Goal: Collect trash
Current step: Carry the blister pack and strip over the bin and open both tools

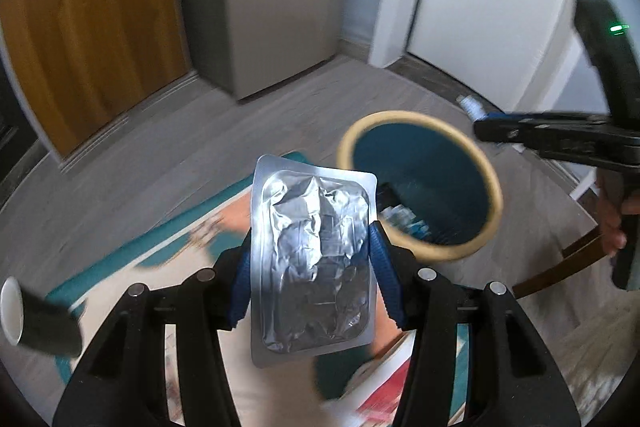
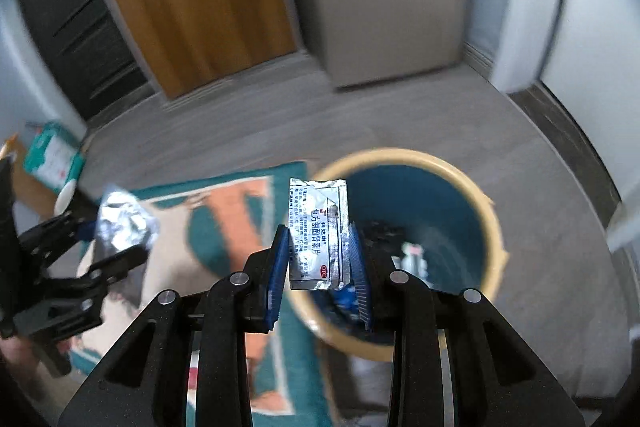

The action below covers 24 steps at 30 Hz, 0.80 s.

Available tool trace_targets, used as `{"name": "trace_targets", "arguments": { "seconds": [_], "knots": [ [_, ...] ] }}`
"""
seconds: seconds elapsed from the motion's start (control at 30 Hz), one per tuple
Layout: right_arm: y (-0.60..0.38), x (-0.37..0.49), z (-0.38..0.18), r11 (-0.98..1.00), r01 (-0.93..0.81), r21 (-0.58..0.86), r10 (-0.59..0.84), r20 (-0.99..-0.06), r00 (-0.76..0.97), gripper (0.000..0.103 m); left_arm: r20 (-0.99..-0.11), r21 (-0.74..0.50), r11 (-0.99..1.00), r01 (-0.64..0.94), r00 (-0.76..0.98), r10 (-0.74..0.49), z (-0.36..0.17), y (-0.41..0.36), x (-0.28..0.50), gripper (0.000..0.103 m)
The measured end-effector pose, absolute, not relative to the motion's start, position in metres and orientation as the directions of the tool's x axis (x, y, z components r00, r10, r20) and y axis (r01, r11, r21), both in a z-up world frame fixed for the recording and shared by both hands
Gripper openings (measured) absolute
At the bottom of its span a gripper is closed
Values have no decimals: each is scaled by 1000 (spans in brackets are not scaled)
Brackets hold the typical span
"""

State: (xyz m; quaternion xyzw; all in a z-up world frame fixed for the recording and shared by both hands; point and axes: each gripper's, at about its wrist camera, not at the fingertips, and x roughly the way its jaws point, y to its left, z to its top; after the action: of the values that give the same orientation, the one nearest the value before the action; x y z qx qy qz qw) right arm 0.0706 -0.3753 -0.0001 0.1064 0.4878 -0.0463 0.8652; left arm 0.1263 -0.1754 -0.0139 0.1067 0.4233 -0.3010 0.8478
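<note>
step: carrying trash to bin point(image 2: 404, 251) | left gripper point(image 1: 310, 259) jaws clamped on foil blister pack point(image 1: 312, 259) | right gripper point(image 2: 318, 255) jaws clamped on sachet point(image 2: 318, 231), over bin rim | next: likely release above opening

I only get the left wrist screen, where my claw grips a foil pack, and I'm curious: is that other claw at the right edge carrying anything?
Observer: Yes. The right claw is shut on a small silver sachet printed with blue text.
Visitor: Is it near the bin?
Observer: In the right wrist view the sachet shows in front of the near left part of the bin opening. How high above it, I cannot tell.
Visitor: Is anything else lying about?
Observer: A green-and-white pack lies on the floor at the far left of that view. Whether it is trash, I cannot tell.
</note>
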Motion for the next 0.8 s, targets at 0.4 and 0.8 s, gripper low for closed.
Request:
{"name": "trace_targets", "arguments": {
  "seconds": [0.4, 0.8],
  "knots": [
    [-468, 59, -71, 848, 434, 304, 114, -905, 411, 32, -786, -68, 676, 734, 378, -489, -65, -298, 138, 52],
    [-474, 65, -76, 834, 454, 313, 115, -904, 412, 44, -785, -78, 678, 731, 374, -493, -78, -301, 134, 58]
  ]
}}
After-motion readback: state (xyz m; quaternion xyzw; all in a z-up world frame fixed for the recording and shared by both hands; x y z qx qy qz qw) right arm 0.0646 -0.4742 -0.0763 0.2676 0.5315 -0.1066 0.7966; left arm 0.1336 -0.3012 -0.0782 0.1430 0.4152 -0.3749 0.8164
